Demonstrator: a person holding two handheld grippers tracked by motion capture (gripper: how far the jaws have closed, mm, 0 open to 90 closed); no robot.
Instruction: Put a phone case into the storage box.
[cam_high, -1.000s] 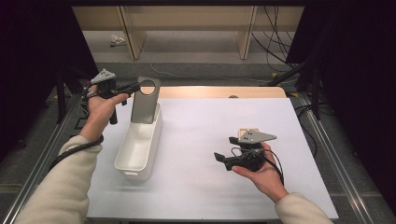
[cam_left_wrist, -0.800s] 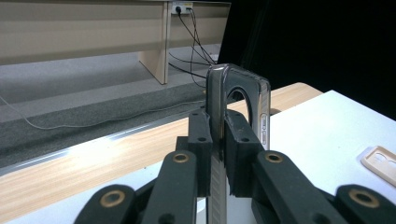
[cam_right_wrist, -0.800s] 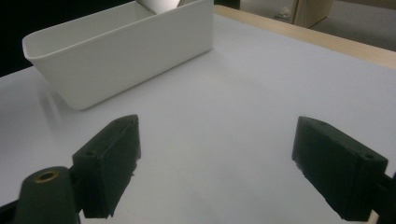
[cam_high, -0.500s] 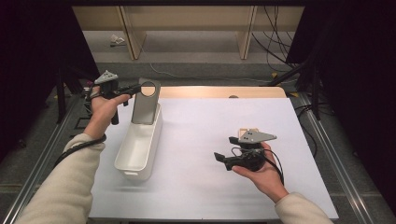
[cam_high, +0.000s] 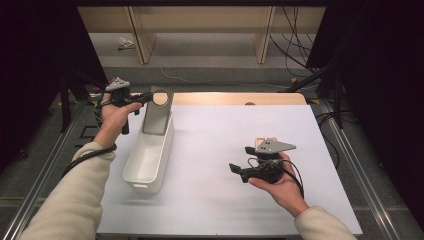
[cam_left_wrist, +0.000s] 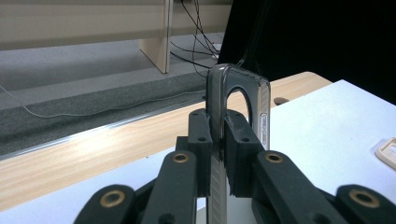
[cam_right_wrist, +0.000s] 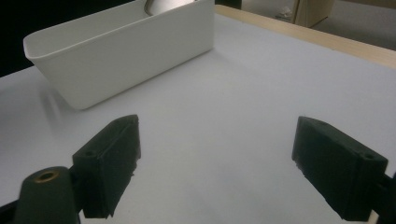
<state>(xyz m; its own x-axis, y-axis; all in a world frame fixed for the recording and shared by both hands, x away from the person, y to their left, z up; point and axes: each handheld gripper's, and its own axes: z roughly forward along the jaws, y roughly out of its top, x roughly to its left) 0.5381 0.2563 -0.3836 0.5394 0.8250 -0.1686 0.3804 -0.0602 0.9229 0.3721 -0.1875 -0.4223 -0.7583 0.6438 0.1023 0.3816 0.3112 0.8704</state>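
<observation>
- Where the left gripper (cam_high: 150, 96) reaches over the far end of the white bin (cam_high: 148, 155), its jaws are pressed together on a flat metal utensil (cam_high: 158, 111) with a round hole near its top.
- The left gripper view confirms the grip: both black pads (cam_left_wrist: 204, 135) clamp the utensil (cam_left_wrist: 243, 107) edge-on, just below the arched opening of that hole.
- The utensil stands nearly upright, its lower part inside the far end of the bin and its top edge above the rim.
- The bin is long and narrow, lies on the white table cover (cam_high: 230, 135) at the left side, and runs from near to far; the near part of its interior is open.
- The left hand (cam_high: 114, 116) sits beyond the left rim of the bin, close to the table's left edge.
- The right gripper (cam_high: 239, 171) is held by the right hand (cam_high: 280, 182) over the right half of the cover, well apart from the bin.
- Its jaws stand spread wide with nothing between them; the right gripper view shows bare cover between the two pads (cam_right_wrist: 112, 158) and the bin's long side wall (cam_right_wrist: 126, 51) farther off.
- A small beige flat piece (cam_high: 258, 143) lies just beyond the right gripper.
- Between the bin and the right gripper the cover offers broad open room; a strip of wooden tabletop (cam_high: 235, 98) borders the far edge.
</observation>
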